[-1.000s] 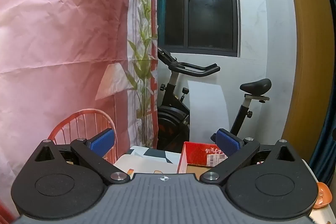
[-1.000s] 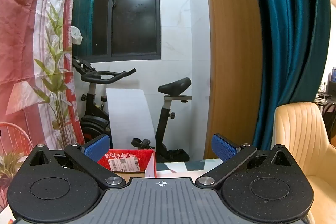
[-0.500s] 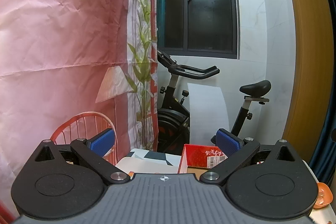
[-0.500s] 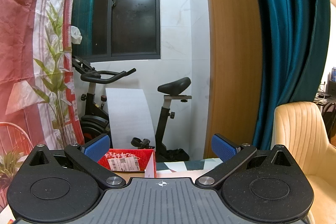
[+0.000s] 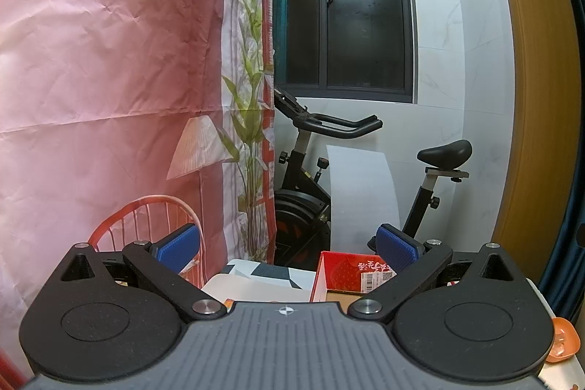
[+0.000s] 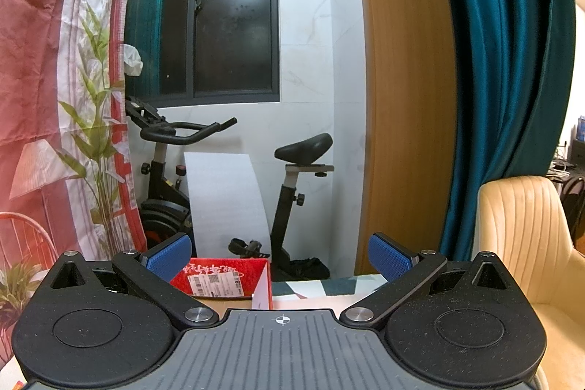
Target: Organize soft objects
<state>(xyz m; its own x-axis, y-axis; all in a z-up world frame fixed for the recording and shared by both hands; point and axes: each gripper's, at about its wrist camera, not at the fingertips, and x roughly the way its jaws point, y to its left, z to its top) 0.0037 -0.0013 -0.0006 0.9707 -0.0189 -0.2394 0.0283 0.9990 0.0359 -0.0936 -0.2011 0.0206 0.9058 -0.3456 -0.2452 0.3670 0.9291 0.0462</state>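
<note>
A: Nothing has moved since the earlier frames. Left gripper (image 5: 287, 250) and right gripper (image 6: 279, 255) both spread wide, holding nothing.

B: Soft objects?

A: None visible. Red cardboard box (image 6: 223, 277) sits near, exercise bike (image 6: 175, 170) far behind.

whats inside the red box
Only a strip of the red box's brown inner floor and a white inner flap show. The right tongs body covers the rest, so any contents cannot be seen.
</note>
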